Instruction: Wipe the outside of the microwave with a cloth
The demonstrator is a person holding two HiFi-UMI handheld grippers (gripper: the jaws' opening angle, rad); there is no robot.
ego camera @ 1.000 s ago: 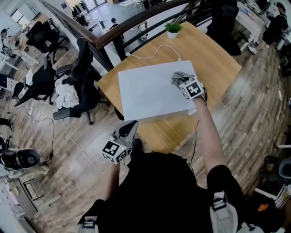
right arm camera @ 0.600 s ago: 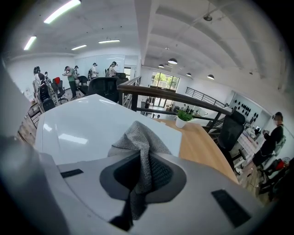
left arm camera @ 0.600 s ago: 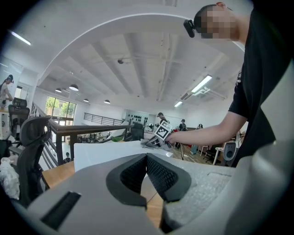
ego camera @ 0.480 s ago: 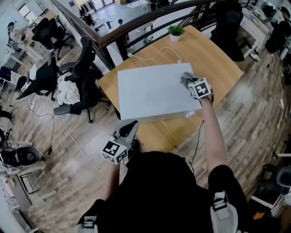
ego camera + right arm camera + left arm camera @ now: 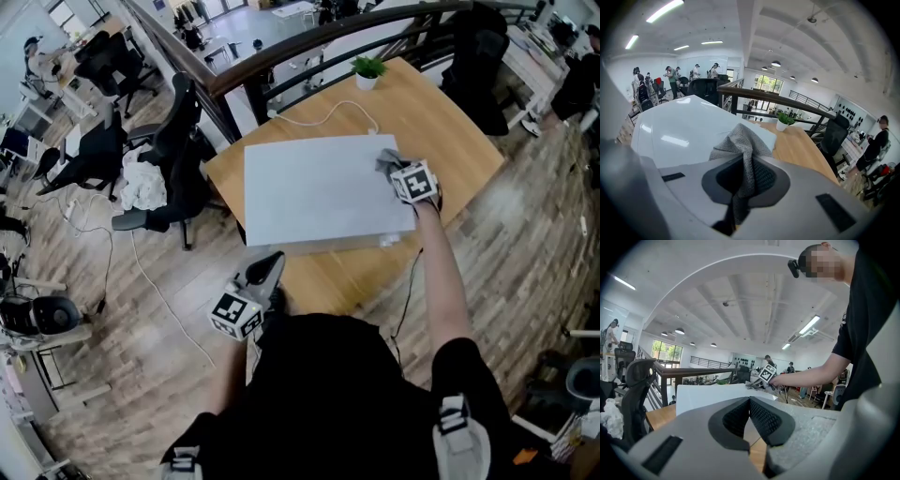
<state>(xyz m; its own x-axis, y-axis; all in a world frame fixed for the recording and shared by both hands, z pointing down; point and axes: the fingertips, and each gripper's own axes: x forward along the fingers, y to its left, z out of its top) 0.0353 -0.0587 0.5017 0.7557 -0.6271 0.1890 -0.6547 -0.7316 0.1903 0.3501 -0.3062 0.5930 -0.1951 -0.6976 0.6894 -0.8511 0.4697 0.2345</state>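
Atop microwave (image 5: 309,192), cloth (image 5: 740,140) pinched in right tool (image 5: 749,177)

In the head view only the microwave's (image 5: 314,192) white top shows clearly; its front and sides are nearly hidden. The cloth's (image 5: 742,140) lower end disappears between the right gripper's (image 5: 747,180) closed jaws. A white cable (image 5: 323,111) seems to end behind the microwave.

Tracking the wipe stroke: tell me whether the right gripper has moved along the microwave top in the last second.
Yes, slightly. In the head view the right gripper, shut on the cloth, has slid toward the microwave's right edge.
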